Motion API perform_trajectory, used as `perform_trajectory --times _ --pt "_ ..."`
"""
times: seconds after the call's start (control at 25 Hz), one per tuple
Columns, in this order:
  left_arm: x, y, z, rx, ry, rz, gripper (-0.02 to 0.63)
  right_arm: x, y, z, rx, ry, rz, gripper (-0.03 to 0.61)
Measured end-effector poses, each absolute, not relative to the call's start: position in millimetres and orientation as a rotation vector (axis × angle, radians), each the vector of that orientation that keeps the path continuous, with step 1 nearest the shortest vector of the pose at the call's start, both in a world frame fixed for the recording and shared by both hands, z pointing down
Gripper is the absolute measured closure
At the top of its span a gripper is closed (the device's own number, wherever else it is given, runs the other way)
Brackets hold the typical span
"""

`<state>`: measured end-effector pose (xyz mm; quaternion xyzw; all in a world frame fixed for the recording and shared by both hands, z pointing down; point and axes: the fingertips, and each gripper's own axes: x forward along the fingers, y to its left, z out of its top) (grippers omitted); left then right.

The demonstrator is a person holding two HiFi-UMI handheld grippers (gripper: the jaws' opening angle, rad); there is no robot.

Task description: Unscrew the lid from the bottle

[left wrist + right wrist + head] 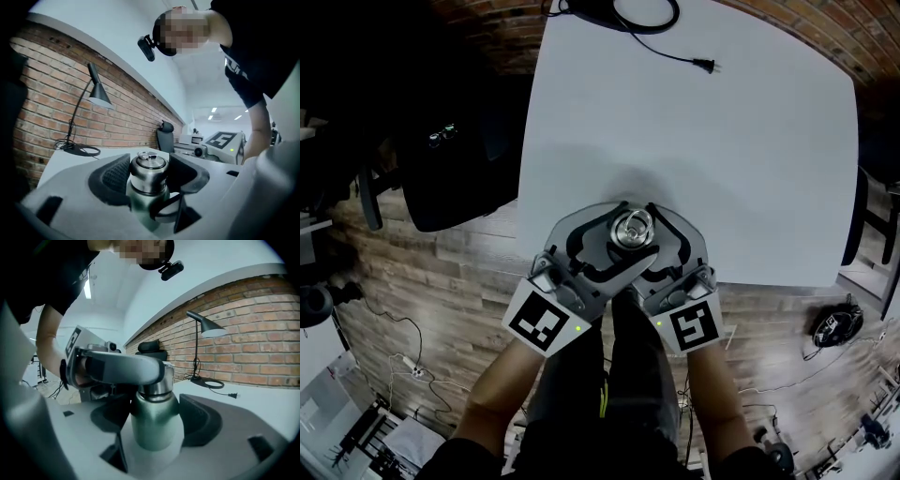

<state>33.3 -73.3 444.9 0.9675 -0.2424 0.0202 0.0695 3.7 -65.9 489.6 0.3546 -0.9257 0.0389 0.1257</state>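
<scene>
Clamping bottle (154,430), right tongs (157,414) (left tongs (149,177) on lid (149,163))

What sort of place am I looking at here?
Probably an office or a workshop-style lab room: a brick wall, a big white table with a desk lamp on it, and an office chair nearby.

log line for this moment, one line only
left gripper: shut on lid | right gripper: shut on bottle | lid: on | bottle: upright on table

Cool ceiling lights (213,110) light evenly; the white table (694,159) glows, the steel lid (149,164) glints, fisheye corners darken
</scene>
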Motion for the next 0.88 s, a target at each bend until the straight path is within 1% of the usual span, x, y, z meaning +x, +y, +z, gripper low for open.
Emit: perform_trajectory --times 0.16,0.32,0.4,0.48,0.64,0.88 --pt "32 -77 449 2.817 -0.959 0.062 0.35 5 -67 492 1.053 -2.696 0.116 0.275" --pt "33 -75 452 2.81 -0.978 0.083 0.353 6 -66 493 1.053 -2.698 0.12 0.275" --pt "33 -71 452 2.829 -0.9 0.093 0.353 6 -65 493 1.06 -2.699 0.13 0.275" --pt "27 -67 454 2.824 -0.794 0.102 0.296 5 -64 493 1.061 -2.697 0.147 0.275" --pt "14 -71 457 2.763 -0.479 0.111 0.285 3 -64 492 1.029 -2.706 0.124 0.275" --pt "39 -67 450 2.859 -0.017 0.222 0.287 4 -64 491 1.038 -2.707 0.135 0.275"
